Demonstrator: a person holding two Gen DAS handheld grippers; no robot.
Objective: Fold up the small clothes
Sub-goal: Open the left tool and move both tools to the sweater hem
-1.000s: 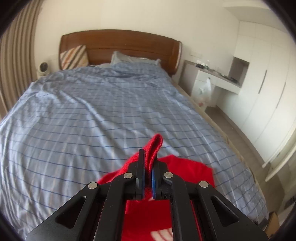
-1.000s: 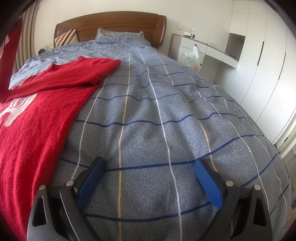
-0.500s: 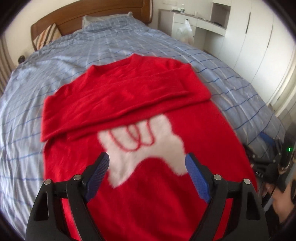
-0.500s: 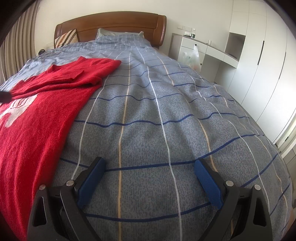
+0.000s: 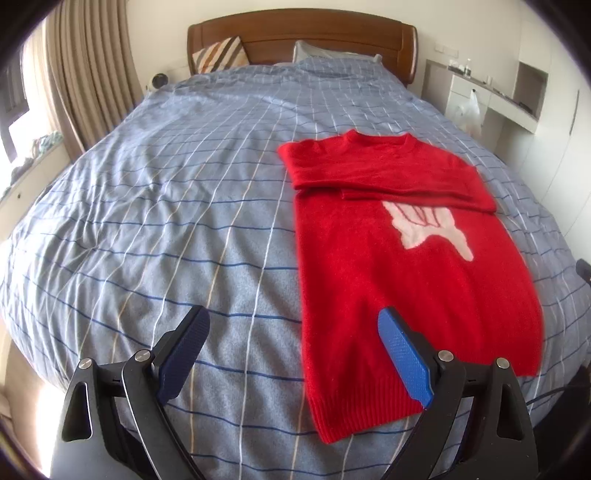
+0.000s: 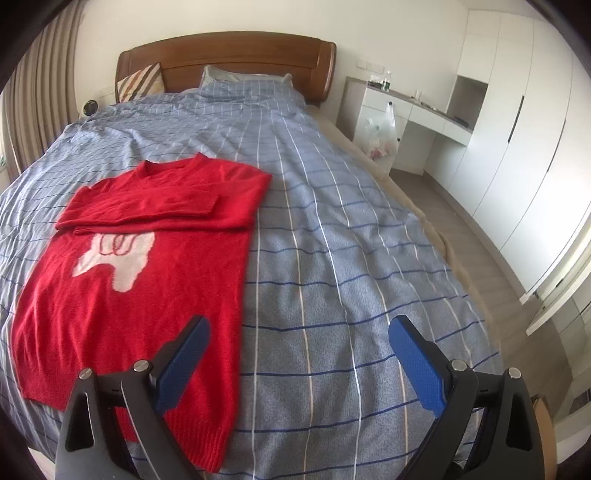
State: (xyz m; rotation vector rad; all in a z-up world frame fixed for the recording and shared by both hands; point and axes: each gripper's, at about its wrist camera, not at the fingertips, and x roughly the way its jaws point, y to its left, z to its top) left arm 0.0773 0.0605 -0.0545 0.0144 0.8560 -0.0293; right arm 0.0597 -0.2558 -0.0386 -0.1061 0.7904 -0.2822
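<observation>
Left edge of the left wrist view: beige pleated curtains point(image 5: 85, 74) hanging beside a bright window. Next along, a wide bed under a pale blue quilt with a white and dark blue grid point(image 5: 184, 184), somewhat wrinkled. At its head, a curved brown wooden headboard point(image 5: 295, 29) with a striped brown and cream cushion point(image 5: 221, 55) leaning on it.

Left gripper point(image 5: 293, 354) low in the view, above the near part of the quilt. Its jaws are opening, set wide, nothing between them. Its left blue pad sits over bare quilt; its right pad overlaps the sweater's lower left part in the picture. Whether it touches the cloth cannot be told.

Red knitted sweater with a pale pink hand-like motif point(image 5: 413, 258) lies flat on the quilt, right of the bed's middle in this view. Both sleeves are folded across the chest, just above the motif; neck toward the headboard, ribbed hem toward the camera.

Right gripper point(image 6: 299, 358) released too, jaws wide and empty. Its left pad overlaps the sweater's right edge near the hem; its right pad is over bare quilt.

Far right: white desk point(image 6: 406, 107) with a white plastic bag point(image 6: 380, 136) hanging at it, then tall white wardrobe doors point(image 6: 517, 147).
</observation>
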